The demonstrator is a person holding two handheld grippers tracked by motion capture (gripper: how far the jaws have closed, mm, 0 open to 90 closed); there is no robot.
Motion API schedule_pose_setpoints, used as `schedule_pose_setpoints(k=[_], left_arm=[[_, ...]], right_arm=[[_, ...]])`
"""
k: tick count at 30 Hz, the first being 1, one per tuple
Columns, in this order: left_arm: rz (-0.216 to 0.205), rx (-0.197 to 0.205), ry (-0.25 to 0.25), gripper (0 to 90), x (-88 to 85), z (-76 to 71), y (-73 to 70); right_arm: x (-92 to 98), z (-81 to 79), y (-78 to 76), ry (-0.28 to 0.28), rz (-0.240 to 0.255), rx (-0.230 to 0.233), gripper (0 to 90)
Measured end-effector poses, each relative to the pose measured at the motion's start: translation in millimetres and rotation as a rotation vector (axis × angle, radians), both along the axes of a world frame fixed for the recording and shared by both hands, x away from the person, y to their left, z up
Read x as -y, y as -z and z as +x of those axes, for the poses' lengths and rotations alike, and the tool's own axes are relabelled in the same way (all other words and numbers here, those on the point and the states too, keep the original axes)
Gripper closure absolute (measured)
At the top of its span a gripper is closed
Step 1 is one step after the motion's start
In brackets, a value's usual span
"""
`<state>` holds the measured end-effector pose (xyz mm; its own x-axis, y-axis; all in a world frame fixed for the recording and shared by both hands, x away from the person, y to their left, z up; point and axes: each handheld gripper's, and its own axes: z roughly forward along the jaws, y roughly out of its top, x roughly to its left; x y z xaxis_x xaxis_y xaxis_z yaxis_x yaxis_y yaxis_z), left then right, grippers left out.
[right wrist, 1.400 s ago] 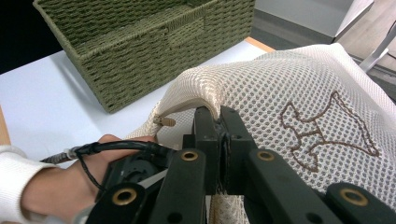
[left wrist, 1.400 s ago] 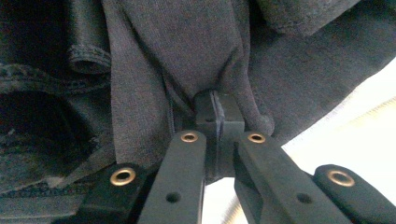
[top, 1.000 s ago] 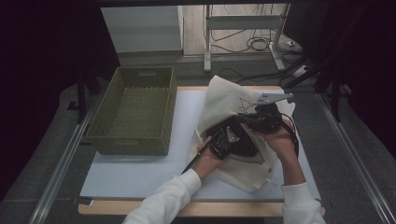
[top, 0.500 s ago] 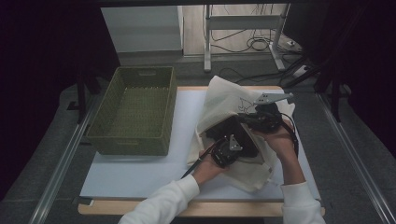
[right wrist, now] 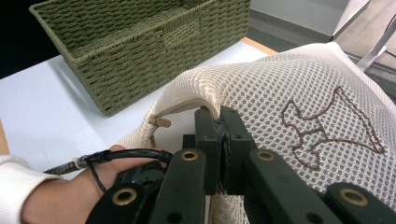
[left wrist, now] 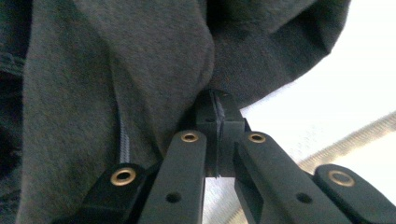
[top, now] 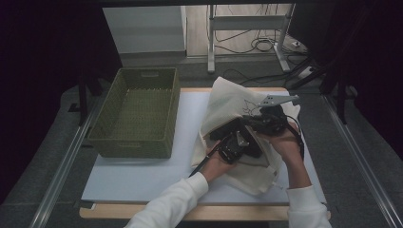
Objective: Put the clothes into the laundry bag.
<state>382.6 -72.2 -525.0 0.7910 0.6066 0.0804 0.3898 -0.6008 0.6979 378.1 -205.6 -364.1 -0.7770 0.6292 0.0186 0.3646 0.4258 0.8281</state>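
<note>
Your counter holds a green basket on its left side, and the basket has nothing in it. Beside it, on the right half of the counter, lies the cream mesh bag. Its long side runs from the near edge up toward the far edge, leaning a little. Its open mouth faces the basket and your left arm.

Inside the bag sits a grey cloth. Your left gripper is pushed into the bag's mouth, and its jaws are pinched tight on a fold of that cloth. Your right gripper pinches the top rim of the bag's mouth and lifts it, so the mouth gapes.

So you look to be in the middle of the job. The bag is open and the cloth is caught. The cloth is not out yet, and the basket waits.
</note>
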Motion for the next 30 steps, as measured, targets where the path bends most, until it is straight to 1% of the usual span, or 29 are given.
schedule_pose_setpoints(k=[1, 3, 4, 6, 8, 12, 15, 16, 17, 21, 25, 29, 30], left_arm=[[-0.012, -0.003, -0.003, 90.0, 0.8, 1.1, 0.2], [-0.008, -0.001, -0.014, 90.0, 2.0, 3.1, -0.1], [-0.015, -0.007, -0.023, 90.0, 3.1, 3.7, -0.2], [-0.006, 0.002, -0.039, 90.0, 4.6, 6.2, -0.2], [-0.013, 0.005, -0.052, 90.0, 5.8, 7.1, 0.3], [-0.016, 0.003, -0.051, 89.9, 5.6, 6.7, 0.5], [-0.023, -0.004, -0.034, 90.0, 3.5, 3.3, 0.0], [-0.028, -0.002, -0.018, 90.0, 2.2, 1.3, -0.3], [-0.021, 0.003, -0.016, 89.9, 0.9, -1.9, -1.0], [-0.046, 0.011, 0.009, 90.0, -6.3, -16.9, -4.3], [-0.103, -0.014, 0.034, 90.0, -22.2, -30.8, -8.5], [-0.130, -0.010, 0.052, 90.0, -41.4, -46.8, -12.4], [-0.143, -0.011, 0.052, 90.0, -45.3, -51.2, -12.8]], right_arm=[[0.1, -0.1, -0.1, 0.000, 0.001, -0.002, 87.6], [0.4, -0.3, -0.3, -0.001, 0.002, -0.002, 87.6], [0.4, -0.4, -0.5, 0.000, 0.002, 0.000, 87.6], [0.3, -0.8, -1.0, -0.001, 0.001, 0.003, 87.6], [0.1, -1.3, -1.4, -0.002, 0.001, 0.004, 87.6], [1.3, -0.7, -0.9, -0.002, 0.006, 0.000, 87.6], [1.7, -0.1, -0.2, -0.001, 0.008, -0.002, 87.6], [1.7, 0.0, -0.1, -0.001, 0.007, 0.000, 87.6], [1.5, -0.1, 0.0, -0.002, 0.005, 0.000, 87.6], [1.0, -0.4, 1.0, -0.002, 0.000, -0.006, 87.6], [0.0, -1.3, 2.0, -0.006, -0.011, -0.003, 87.5], [-1.5, -2.0, 3.8, -0.010, -0.015, -0.009, 87.5], [-2.0, -2.0, 4.4, -0.011, -0.017, -0.009, 87.5]])
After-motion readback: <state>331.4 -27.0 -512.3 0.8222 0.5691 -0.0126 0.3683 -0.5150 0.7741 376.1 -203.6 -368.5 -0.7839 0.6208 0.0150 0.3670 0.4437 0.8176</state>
